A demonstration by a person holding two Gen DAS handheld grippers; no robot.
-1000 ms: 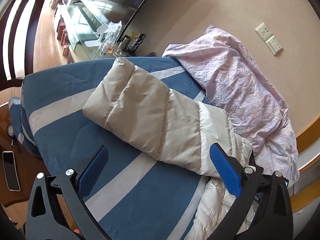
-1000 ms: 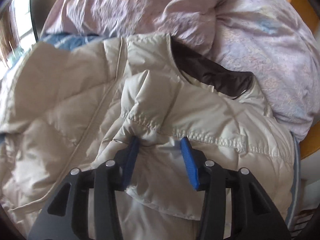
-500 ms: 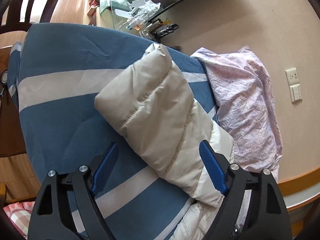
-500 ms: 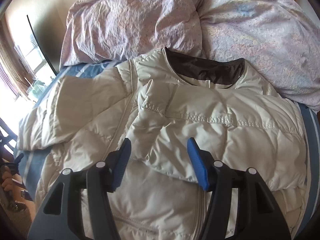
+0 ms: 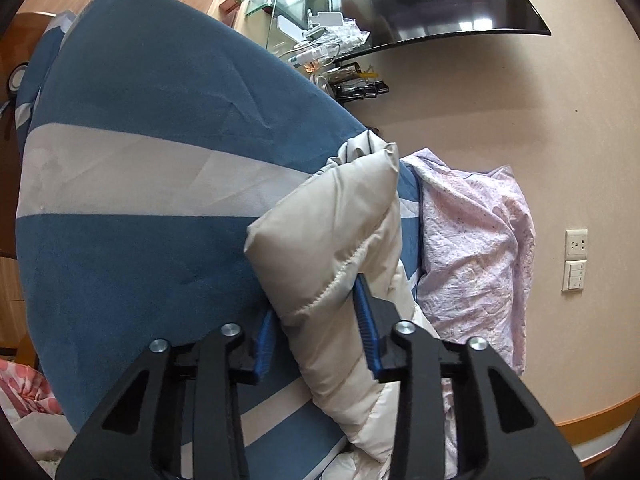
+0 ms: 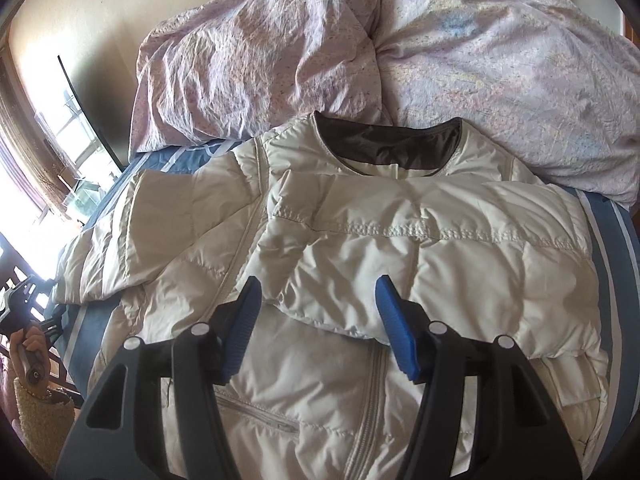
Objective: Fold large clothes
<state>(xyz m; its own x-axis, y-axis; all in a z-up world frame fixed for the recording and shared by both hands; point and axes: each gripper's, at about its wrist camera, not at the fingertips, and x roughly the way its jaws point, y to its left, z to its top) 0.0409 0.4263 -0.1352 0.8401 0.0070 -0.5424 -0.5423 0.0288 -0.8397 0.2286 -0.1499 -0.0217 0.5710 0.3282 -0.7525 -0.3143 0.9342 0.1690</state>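
My left tool (image 5: 316,330) has just been closing and now pinches the jacket's sleeve (image 5: 336,240), low centre of frame. My right tool (image 6: 318,328) hangs open above the cream jacket (image 6: 440,248), spread mid-frame on the blue striped bed (image 5: 140,128).

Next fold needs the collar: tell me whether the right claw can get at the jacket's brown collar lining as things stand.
Probably yes. The right claw hovers open above the folded-over sleeve, and the brown collar lining lies uncovered straight ahead, short of the pink quilt.

jacket (image 6: 400,248): cream, quilted, puffy | face-up on bed, zipped | one sleeve (image 6: 440,256) folded across chest
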